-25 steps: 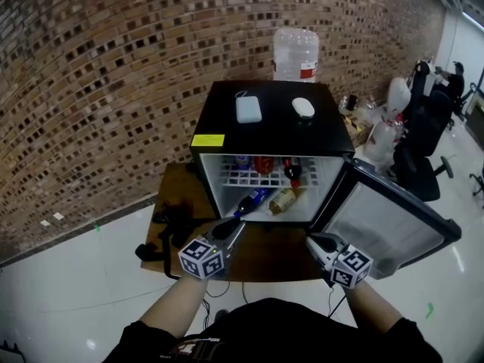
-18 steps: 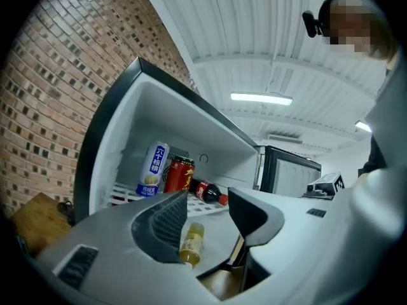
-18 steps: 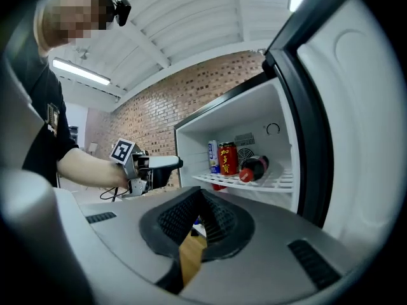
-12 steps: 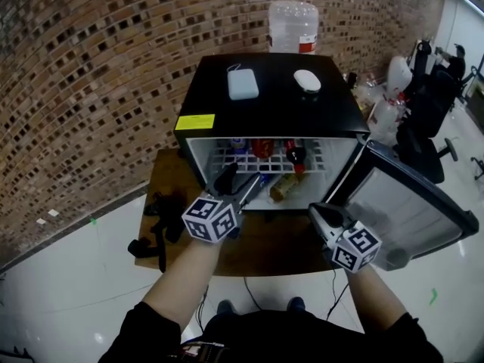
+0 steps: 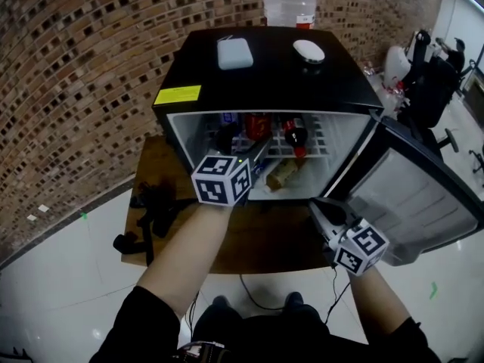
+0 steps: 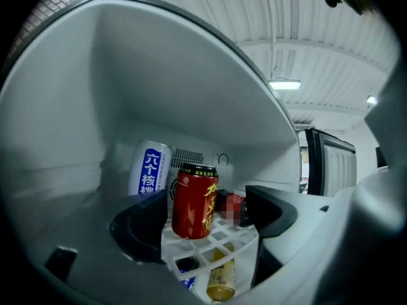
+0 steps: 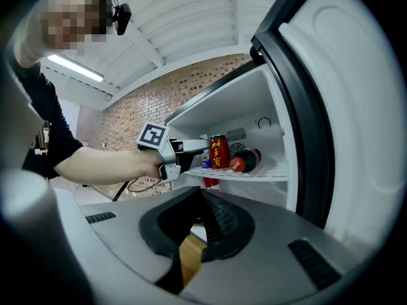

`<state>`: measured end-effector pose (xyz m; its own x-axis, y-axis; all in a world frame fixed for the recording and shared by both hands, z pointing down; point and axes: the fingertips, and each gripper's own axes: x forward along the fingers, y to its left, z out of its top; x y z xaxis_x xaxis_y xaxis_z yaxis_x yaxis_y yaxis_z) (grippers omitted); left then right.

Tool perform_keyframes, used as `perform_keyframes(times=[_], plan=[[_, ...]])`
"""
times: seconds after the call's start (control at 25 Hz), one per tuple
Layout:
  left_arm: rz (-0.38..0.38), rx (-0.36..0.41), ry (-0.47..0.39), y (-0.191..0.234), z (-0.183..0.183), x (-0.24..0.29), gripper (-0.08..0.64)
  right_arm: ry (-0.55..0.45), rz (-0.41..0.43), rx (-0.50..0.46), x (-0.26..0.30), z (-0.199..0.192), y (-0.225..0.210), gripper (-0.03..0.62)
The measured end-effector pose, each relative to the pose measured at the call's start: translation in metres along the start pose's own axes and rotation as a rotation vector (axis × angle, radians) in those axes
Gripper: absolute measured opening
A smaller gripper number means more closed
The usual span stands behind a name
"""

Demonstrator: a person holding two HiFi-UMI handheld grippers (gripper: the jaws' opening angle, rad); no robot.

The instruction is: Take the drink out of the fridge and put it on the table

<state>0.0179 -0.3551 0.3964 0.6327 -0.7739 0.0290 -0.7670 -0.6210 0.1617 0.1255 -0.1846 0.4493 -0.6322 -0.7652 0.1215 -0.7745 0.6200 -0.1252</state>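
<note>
The black mini fridge stands on the wooden table with its door swung open to the right. A red can stands upright on the white wire shelf. My left gripper reaches inside at shelf level. Its jaws are opening, one on each side of the can, with neither pad touching it. From the head view the left gripper is inside the fridge mouth, just in front of the red can. My right gripper hovers shut and empty by the door's lower edge.
A blue-and-white can stands behind the red one. A dark bottle with a red cap lies on the shelf; a yellowish bottle lies below. Black cables sit at the table's left. A pale box and white mouse lie on top.
My left gripper has moved forward from over the table into the fridge and its jaws have spread apart. The right gripper has stayed near the door.
</note>
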Motion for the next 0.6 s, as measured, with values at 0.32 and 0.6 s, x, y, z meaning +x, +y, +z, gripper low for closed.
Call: perform_keyframes(times=[0.32, 0.6], plan=[[0.043, 0.018, 0.033, 0.004, -0.001, 0.029, 0.399, -0.005, 0.028, 0.037, -0.012, -0.02, 0.008, 0.017], [0.057, 0.056, 0.07, 0.001, -0.012, 0.049, 0.377, -0.004, 0.042, 0.048, -0.022, -0.027, 0.012, 0.017]])
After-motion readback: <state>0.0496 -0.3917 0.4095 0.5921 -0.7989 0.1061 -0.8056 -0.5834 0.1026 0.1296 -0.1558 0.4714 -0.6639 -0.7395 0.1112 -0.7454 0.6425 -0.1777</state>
